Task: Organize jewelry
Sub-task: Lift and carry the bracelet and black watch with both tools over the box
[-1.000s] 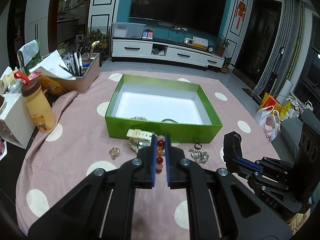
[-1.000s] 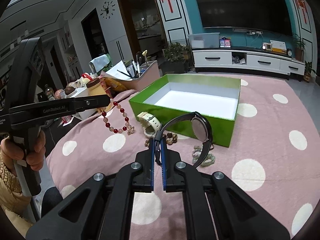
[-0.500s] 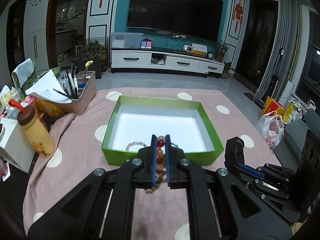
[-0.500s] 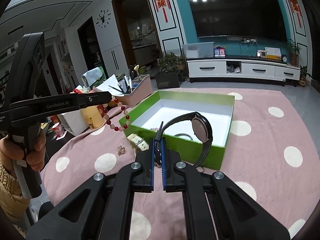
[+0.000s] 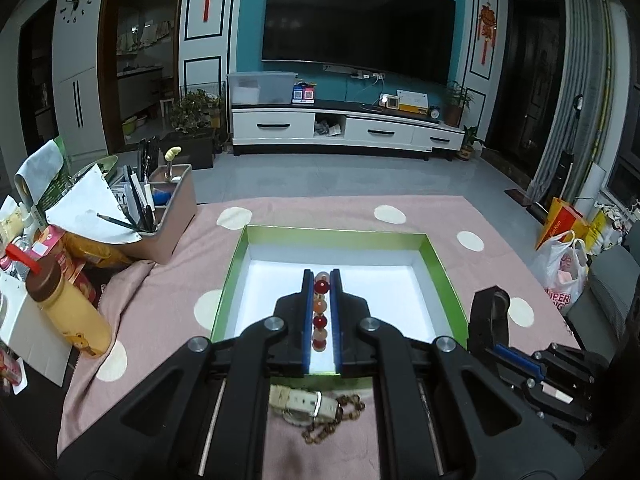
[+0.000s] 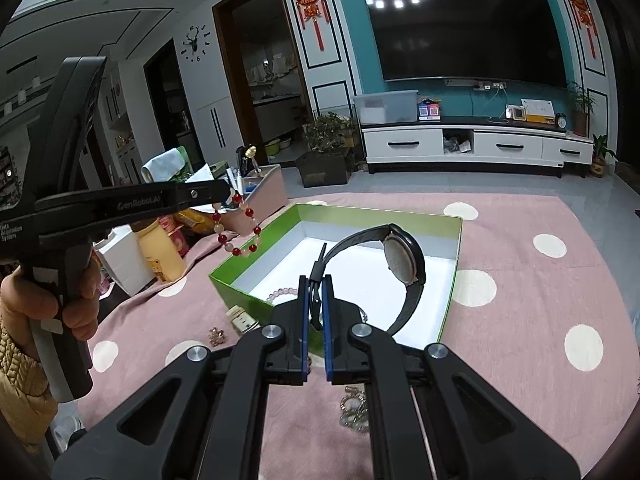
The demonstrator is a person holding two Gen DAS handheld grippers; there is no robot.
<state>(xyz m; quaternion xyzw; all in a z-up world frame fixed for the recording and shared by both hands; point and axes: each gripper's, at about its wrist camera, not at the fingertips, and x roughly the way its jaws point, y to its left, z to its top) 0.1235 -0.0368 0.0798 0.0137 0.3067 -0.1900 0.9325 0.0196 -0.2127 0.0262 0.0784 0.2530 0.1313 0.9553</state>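
Note:
My left gripper (image 5: 321, 278) is shut on a red and pale bead bracelet (image 5: 320, 310) and holds it above the green box (image 5: 348, 234) with a white inside. In the right wrist view the bracelet (image 6: 240, 234) hangs from the left gripper (image 6: 224, 194) left of the box (image 6: 450, 280). My right gripper (image 6: 316, 280) is shut on the strap of a black watch (image 6: 402, 258), held over the box's near side. A pink bead bracelet (image 6: 282, 293) lies inside the box.
A cream watch (image 5: 302, 400) and a brown bead string (image 5: 336, 420) lie on the pink dotted cloth (image 5: 168, 292) before the box. Small trinkets (image 6: 354, 410) lie near the right gripper. A bottle (image 5: 68, 312), cartons and a pen holder (image 5: 160, 216) stand at the left.
Both grippers have risen and moved forward toward the box. The left gripper now holds the bead bracelet over the box's inside; the black watch hangs over the box's near wall.

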